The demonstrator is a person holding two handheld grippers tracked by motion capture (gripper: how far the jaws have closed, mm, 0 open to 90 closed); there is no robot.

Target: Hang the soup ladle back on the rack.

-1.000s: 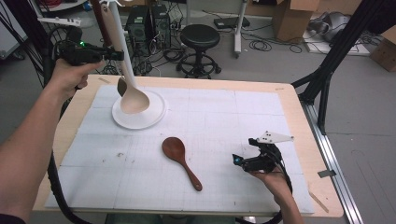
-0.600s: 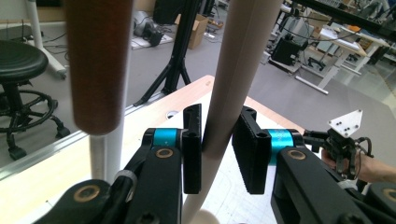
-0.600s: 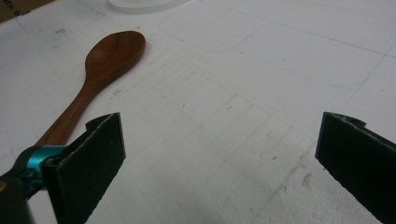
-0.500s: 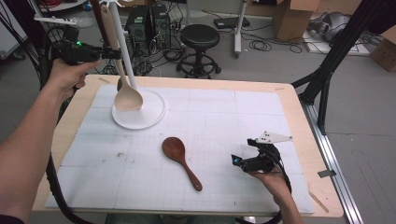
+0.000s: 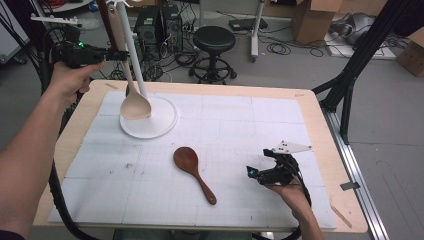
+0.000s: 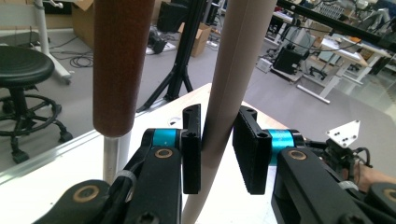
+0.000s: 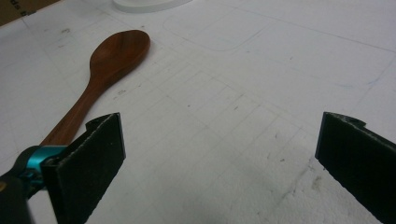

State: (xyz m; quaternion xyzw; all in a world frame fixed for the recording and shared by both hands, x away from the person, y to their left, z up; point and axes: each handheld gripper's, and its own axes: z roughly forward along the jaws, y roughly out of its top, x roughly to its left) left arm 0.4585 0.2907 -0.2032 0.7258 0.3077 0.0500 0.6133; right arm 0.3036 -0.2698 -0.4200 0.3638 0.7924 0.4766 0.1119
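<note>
High view: on the left, at about 10 o'clock on the white grid mat (image 5: 250, 125), stands a white pole stand with a round flat base (image 5: 160, 122). The left gripper (image 5: 122, 54) is up in the air beside the pole. Its jaws sit around the handle of a pale wooden spoon (image 5: 135, 105) that hangs straight down, its bowl just over the base. In the left gripper view one pad rests on the pale handle (image 6: 229, 93), but I cannot tell if the other pad squeezes it too. A dark brown handle (image 6: 119, 65) hangs just beside it.

Near the middle of the mat lies a dark brown wooden spoon (image 5: 186, 160), its handle pointing to 5 o'clock. At about 4 o'clock the right gripper (image 5: 255, 172) rests low with its jaws wide apart and nothing between them.

The top of the pale spoon is hard to see. If it is not hooked on well, letting go could make it drop and bang on the base. A sideways pull could tip the stand
</note>
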